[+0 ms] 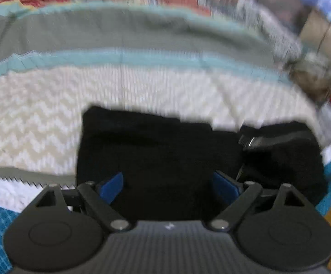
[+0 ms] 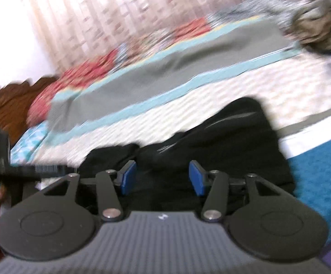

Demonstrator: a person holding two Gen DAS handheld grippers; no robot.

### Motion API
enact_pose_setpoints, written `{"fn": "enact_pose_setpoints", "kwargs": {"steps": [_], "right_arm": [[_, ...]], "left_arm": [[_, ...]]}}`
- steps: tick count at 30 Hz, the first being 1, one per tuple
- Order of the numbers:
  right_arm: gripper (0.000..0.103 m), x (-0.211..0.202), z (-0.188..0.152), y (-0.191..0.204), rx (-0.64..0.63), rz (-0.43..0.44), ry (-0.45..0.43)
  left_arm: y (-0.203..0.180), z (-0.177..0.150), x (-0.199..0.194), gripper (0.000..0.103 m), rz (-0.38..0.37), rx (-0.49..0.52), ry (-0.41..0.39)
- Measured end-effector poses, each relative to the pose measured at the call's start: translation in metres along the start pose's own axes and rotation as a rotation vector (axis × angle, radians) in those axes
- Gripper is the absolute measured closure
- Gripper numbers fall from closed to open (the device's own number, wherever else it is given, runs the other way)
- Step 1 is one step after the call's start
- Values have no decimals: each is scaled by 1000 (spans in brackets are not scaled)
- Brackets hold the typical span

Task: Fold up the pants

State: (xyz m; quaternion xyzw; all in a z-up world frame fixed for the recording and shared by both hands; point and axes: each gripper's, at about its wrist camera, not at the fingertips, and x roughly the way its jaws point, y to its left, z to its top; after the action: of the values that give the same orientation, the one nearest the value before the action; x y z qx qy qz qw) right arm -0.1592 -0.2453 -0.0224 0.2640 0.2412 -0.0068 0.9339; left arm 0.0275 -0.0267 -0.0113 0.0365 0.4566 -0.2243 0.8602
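The bed [image 1: 51,118] carries a striped blanket [image 1: 119,38], and the black pants [image 1: 161,150] lie bunched on its white zigzag band, near the edge. Over the pants, the left hand-held gripper [image 1: 168,188] gapes wide, holding nothing; the right hand-held gripper [image 2: 163,178] stands half open, empty too.

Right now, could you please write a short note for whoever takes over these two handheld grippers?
Left gripper: open, nothing between its blue pads, over the black pants.
Right gripper: open, empty, also over the pants.
Pants: a dark, compact bundle on the striped bedspread.
Done: they look largely folded; blur hides the edges.
Left: check the fold, tidy any loose part.
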Motion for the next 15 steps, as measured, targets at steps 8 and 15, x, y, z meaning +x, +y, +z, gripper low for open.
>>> {"fn": "enact_pose_setpoints", "kwargs": {"steps": [8,15], "right_arm": [[40,-9,-7,-75,203,-206,-96],[51,29,-20,-108,376,-115,2]], "left_arm": [[-15,22,-13,16,31,28,22],[-106,74,-36,10,-78,196,-50]]}}
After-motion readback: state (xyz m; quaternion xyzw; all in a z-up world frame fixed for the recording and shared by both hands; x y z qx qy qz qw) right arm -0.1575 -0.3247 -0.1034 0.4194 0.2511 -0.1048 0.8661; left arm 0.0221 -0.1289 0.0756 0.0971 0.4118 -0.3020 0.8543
